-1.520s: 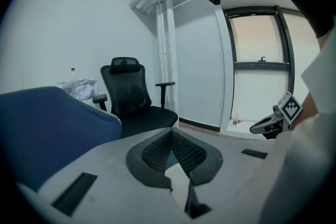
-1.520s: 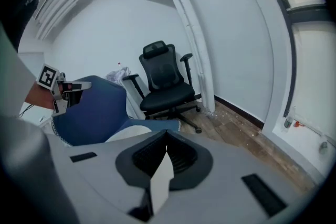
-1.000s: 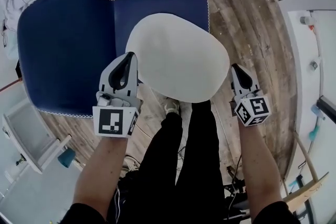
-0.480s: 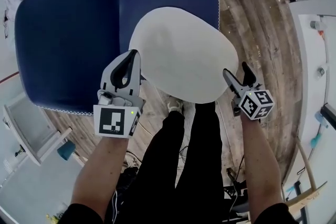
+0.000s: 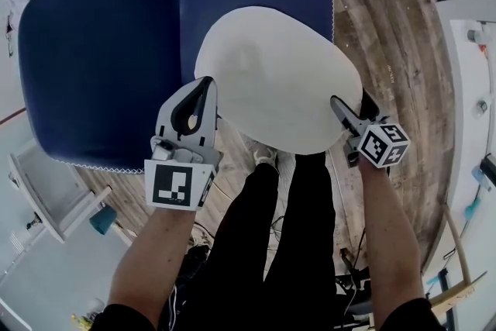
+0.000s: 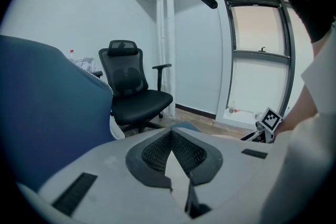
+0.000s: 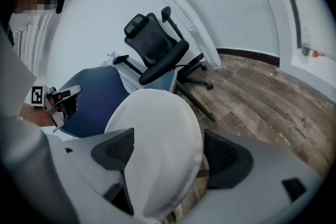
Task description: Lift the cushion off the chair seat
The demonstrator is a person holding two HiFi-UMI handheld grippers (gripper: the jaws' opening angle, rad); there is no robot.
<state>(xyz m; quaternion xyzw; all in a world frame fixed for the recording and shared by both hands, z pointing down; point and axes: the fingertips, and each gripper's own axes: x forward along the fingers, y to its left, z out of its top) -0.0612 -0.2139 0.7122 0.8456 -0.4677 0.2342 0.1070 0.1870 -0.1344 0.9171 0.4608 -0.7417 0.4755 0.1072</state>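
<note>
- The white cushion (image 5: pixel 275 77) is round and flat, and it is between the two grippers in front of the person.
- In the head view, its far part covers one panel of the blue chair (image 5: pixel 93 66). Its near edge hangs over the wooden floor (image 5: pixel 380 19) and over the person's legs in black trousers (image 5: pixel 287 221).
- I cannot tell if the cushion touches the chair.
- The left gripper (image 5: pixel 203 85) is at the left edge of the cushion. In the left gripper view its jaws are pressed together, and a thin white strip of the cushion is pinched between them (image 6: pixel 171 136).
- The right gripper (image 5: pixel 353 106) is at the right edge of the cushion. Its jaws are spread wide and have just been opening.
- In the right gripper view, the edge of the cushion (image 7: pixel 157 139) stands between the two dark pads. The pad (image 7: pixel 226 157) on the right side of that view is apart from it, so there is no grip.
- Each gripper carries a cube with square markers, one on the left (image 5: pixel 177 184) and one on the right (image 5: pixel 382 145).
- A black office chair (image 6: pixel 134 86) stands further back on the floor, near the pale wall.
</note>
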